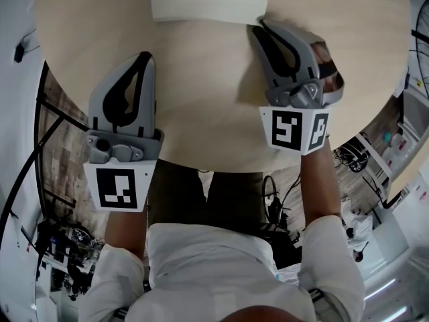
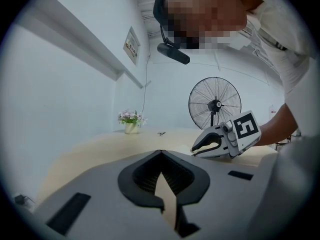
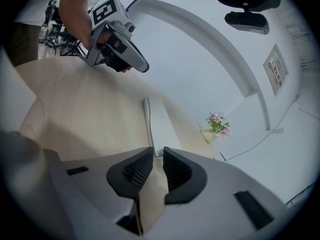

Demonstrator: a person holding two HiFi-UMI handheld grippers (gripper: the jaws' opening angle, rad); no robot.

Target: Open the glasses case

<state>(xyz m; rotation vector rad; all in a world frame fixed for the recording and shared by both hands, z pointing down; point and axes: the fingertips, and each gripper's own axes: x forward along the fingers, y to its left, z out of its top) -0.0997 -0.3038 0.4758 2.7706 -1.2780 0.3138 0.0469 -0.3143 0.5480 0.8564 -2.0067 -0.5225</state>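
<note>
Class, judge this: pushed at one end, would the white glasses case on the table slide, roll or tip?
The glasses case lies long and low, so it probably won't tip. On the smooth table, an end push likely swivels it.

Bright even light, soft shadows, fisheye edges, foreground seemingly blurred

Both arms reach over the table's (image 1: 201,92) near edge. The left gripper (image 1: 143,59) has its jaws together; the right gripper's (image 1: 261,25) stand a slit apart.
</note>
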